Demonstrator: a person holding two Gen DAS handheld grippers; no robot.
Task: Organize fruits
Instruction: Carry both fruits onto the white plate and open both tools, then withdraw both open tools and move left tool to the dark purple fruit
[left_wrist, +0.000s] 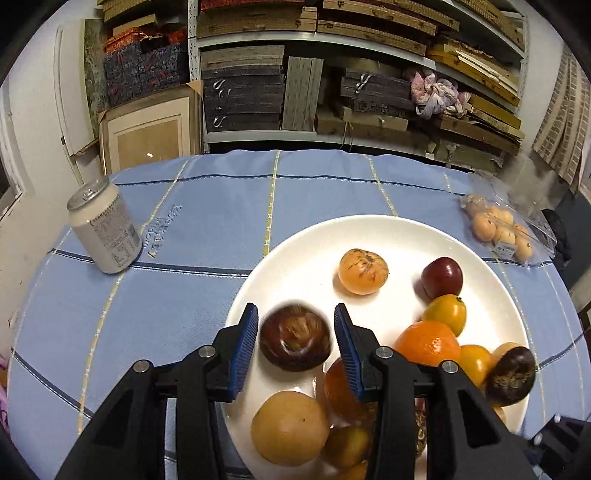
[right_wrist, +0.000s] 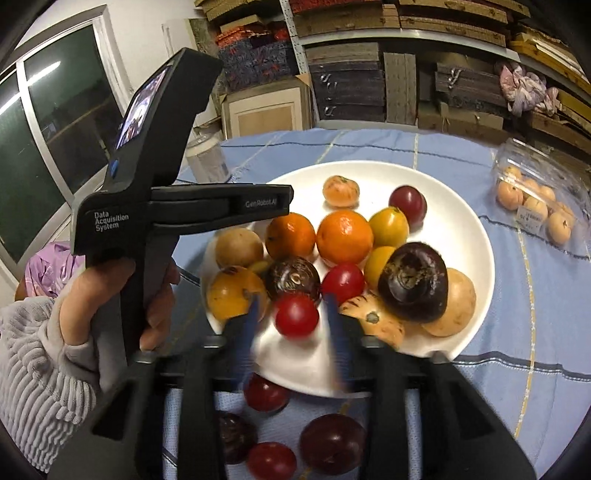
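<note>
A white plate on the blue cloth holds several fruits: oranges, plums, yellow fruits and dark chestnut-like ones. My left gripper is open, its blue pads either side of a dark brown fruit that looks blurred, with gaps on both sides. In the right wrist view the plate is ahead. My right gripper is open around a small red tomato, blurred and not touched by the pads. The left gripper's body shows at the left, held by a hand.
A white drink can stands left on the cloth. A clear bag of small orange fruits lies at the right edge. Dark plums and red fruits lie on the cloth before the plate. Shelves with boxes stand behind the table.
</note>
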